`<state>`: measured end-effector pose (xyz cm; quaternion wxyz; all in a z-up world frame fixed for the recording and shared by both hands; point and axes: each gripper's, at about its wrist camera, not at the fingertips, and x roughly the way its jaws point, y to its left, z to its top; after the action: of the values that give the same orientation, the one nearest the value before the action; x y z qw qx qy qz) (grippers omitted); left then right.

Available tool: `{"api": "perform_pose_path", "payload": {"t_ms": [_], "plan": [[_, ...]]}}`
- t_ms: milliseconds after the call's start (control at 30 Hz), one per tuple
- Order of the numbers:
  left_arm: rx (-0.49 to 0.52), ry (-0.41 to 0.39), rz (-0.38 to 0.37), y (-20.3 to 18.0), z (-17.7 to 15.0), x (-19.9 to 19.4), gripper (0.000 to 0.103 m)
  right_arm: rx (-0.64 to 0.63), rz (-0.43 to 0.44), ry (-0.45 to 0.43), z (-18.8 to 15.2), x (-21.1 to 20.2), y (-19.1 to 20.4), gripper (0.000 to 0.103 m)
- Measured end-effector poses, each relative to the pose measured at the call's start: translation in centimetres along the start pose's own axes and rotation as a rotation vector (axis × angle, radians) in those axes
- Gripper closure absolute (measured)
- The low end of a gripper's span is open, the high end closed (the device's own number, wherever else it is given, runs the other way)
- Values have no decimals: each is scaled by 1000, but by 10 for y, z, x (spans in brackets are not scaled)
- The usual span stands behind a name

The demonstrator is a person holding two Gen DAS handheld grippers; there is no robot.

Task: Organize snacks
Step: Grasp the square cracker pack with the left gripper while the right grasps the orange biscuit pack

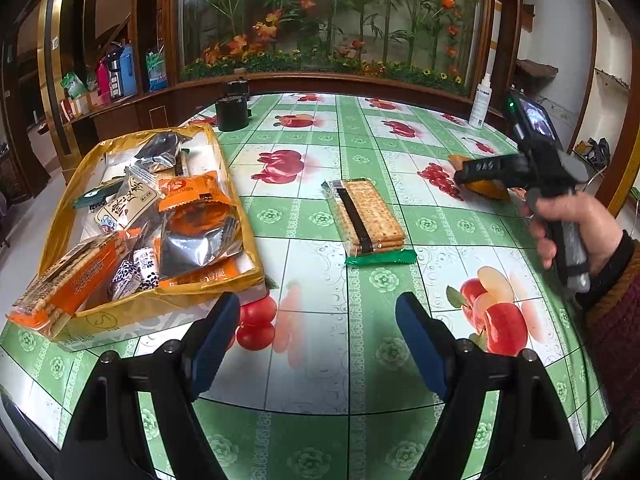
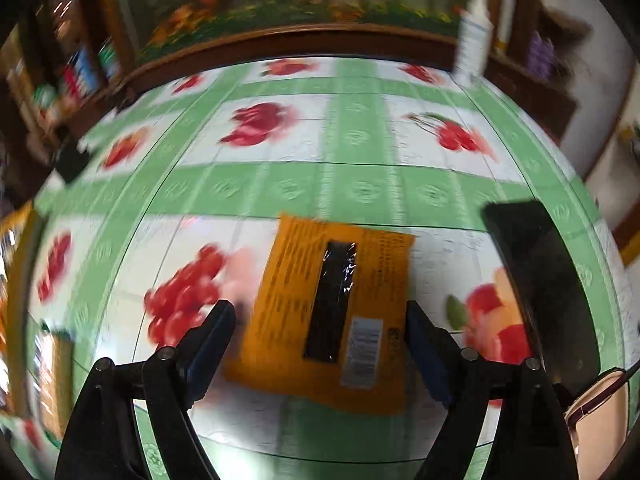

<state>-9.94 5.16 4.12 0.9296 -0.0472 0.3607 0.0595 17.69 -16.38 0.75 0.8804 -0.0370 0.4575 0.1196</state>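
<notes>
We see the table (image 1: 320, 240) first, a green fruit-print cloth filling both views. On its left sits the gold-rimmed snack box (image 1: 244, 216), already heaped with wrapped packets, so we judge it the collection point for the sorting. Two snacks are outside it: the cracker pack with green end (image 1: 370, 216) lying flat mid-table, and the orange snack packet (image 2: 336, 312) further right, back side up with barcode showing. Our right gripper (image 2: 320, 344) hangs over that orange packet with jaws spread wide, one pad on each side, not pressing on it; we judge this is lining up for a pick. Our left gripper (image 1: 318, 332) is parked low near the box, jaws wide apart, nothing between them, probably waiting its turn. A black phone-like slab (image 2: 536, 280) lies right of the packet; a white bottle (image 1: 482, 100) stands at the far edge.

Hard to read: the right wrist view is motion-blurred, packet text illegible. From the left wrist, the right tool covers most of the orange packet. Box contents overlap, so no count.
</notes>
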Motion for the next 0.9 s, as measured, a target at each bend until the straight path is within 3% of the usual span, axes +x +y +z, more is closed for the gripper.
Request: {"api": "perform_pose_path", "payload": {"t_ms": [33,200,300,433,467,567,667,767,900], "plan": [[-2,1,1,0,0,0,23,-16,-8,-13,-3,-2,5,28],[3,31,6,-1,2,6,23,-84,83,-5,-23,-19,34,28],[13,20,33,-4,3,3,23,-66,189,-3,-39,-41,46,28],[11,16,-18,-16,23,2,22,-82,232,-77,-60,-74,53,28],[18,23,-23,-20,30,4,17,-74,251,-81,-63,-76,52,28],[17,48,-16,-30,52,19,12,-15,313,-80,-62,-76,43,28],[8,102,-11,-37,67,46,13,33,303,-87,-59,-74,32,28],[0,176,21,-42,74,82,13,69,329,-63,-57,-70,23,27],[-10,207,28,-45,74,105,16,91,359,-51,-56,-71,20,27]]}}
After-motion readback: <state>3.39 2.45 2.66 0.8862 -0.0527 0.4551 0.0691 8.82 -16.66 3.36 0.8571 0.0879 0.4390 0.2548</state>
